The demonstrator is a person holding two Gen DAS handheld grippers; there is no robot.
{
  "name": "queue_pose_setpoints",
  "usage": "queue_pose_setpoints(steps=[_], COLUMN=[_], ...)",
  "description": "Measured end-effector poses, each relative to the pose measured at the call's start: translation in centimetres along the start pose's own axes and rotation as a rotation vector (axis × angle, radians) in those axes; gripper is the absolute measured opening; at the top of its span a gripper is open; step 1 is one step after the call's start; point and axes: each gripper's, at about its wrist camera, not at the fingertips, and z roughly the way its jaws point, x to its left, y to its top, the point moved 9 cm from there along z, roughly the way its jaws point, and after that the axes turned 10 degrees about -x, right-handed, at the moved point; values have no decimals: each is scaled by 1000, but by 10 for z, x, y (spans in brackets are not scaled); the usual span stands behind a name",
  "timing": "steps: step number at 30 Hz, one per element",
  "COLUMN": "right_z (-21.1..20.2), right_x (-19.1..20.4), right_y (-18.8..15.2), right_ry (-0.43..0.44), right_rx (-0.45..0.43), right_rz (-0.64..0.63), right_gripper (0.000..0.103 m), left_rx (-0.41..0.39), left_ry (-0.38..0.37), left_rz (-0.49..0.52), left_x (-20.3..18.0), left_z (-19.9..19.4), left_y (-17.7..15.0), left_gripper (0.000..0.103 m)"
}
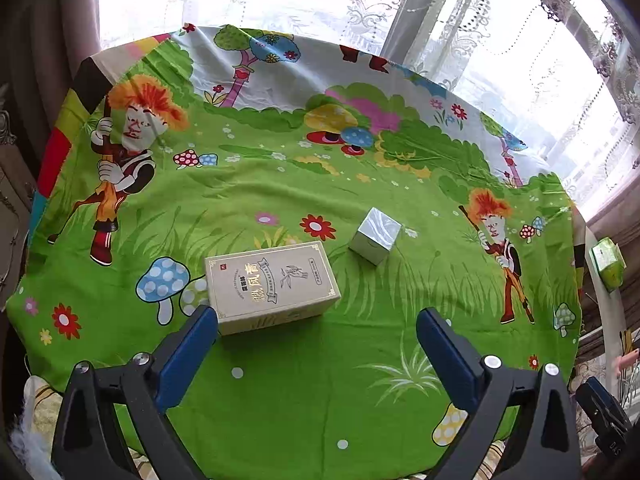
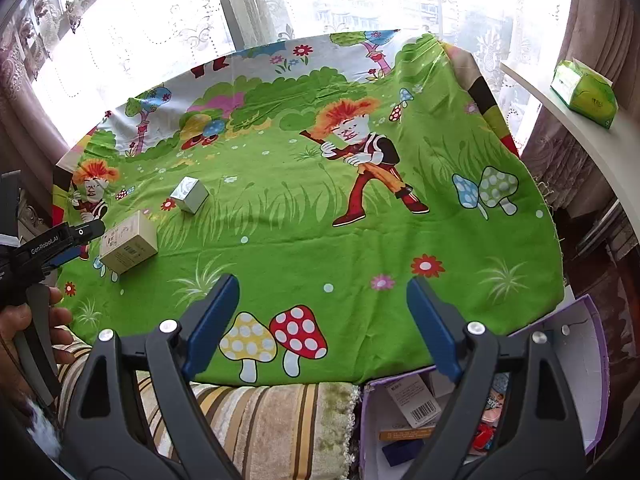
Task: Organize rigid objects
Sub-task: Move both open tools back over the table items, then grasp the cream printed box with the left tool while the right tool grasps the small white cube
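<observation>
In the left wrist view, the left tool (image 1: 318, 322) stands wide open in the lower part of the frame, with nothing between its blue pads. A beige box (image 1: 272, 286) with gold trim and printed characters lies flat on the cartoon cloth (image 1: 280, 380) that covers the tabletop, just above the left pad; its near corner sits right at that pad's tip, and whether they touch cannot be told. To the upper right of the beige box, apart from it, a small silver cube (image 1: 375, 236) rests on the cloth near the centre of the frame. A green tissue pack (image 1: 607, 266) shows at the right edge, off the cloth.

In the right wrist view, the right tool (image 2: 323, 294) is also open, its pads spread over the near edge of the cloth with nothing gripped. The beige box (image 2: 128, 247) and the silver cube (image 2: 189, 194) sit at the left of the frame, the cube above the box. The left tool (image 2: 70, 242) enters from the left edge beside the box, held by a hand (image 2: 28, 328). At the lower right, a purple carton (image 2: 596, 380) holds assorted small packages. A striped blanket (image 2: 260, 420) lies below the cloth's edge.
</observation>
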Motion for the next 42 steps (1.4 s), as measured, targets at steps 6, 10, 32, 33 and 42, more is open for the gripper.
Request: queue_pose_setpoints(steps=[6,10,32,33,42], right_z=[18,29,104,108,148], right_x=[21,36,106,109,148], right_y=[12,22,51,50,44], right_ry=[24,36,76,78,90], right_rx=[8,6,34,39,99], right_rz=[-11,-21,-56,-60,-85], right_gripper=[88,88,89,89,89], left_rx=[27,43,106,114,90], left_ry=[55,81,195,190,116], left_rz=[-74,-96,-38,-40,2], left_x=[16,19,29,30,36], left_z=[21,34,84,86,68], left_y=[8,11,-10,-11,-21], left_gripper=[103,103,103,103,102])
